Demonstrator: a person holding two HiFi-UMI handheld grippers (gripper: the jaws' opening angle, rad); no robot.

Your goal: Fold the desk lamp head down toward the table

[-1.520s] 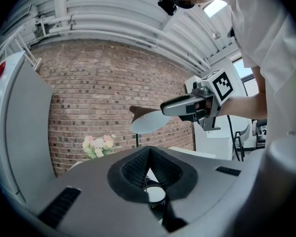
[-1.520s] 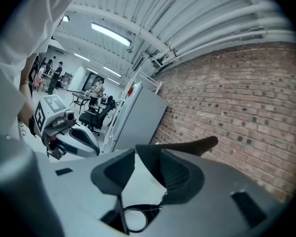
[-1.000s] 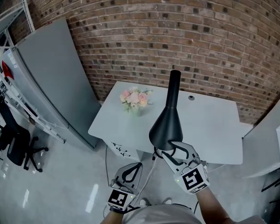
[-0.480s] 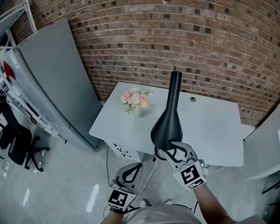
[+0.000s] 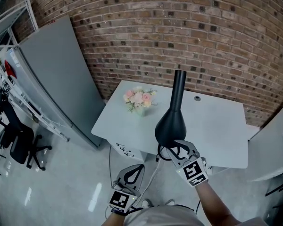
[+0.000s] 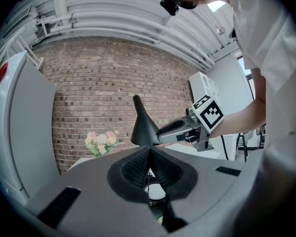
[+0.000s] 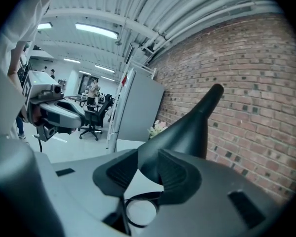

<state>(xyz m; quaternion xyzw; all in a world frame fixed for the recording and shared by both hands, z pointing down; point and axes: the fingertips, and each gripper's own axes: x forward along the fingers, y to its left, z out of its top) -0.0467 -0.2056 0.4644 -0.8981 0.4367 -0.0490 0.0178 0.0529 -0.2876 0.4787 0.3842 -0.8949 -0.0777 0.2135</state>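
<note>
Head view: the black lamp head (image 5: pixel 170 126) hangs over the worktop's (image 5: pixel 217 126) near edge, its neck pointing toward 12 o'clock. Right tool (image 5: pixel 172 148) sits at its 6 o'clock — jaws closing around the head's rim, not yet clamped. Left tool (image 5: pixel 133 169), at 7 o'clock and well apart, has its jaws together — empty.

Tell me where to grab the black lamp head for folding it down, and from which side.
Grip the wide flared rim of the lamp head, coming from the person's near side. The cone narrows toward its neck, so the rim likely gives most leverage and a thin edge to pinch. The right claw is closing there now, rim between its jaws.
</note>
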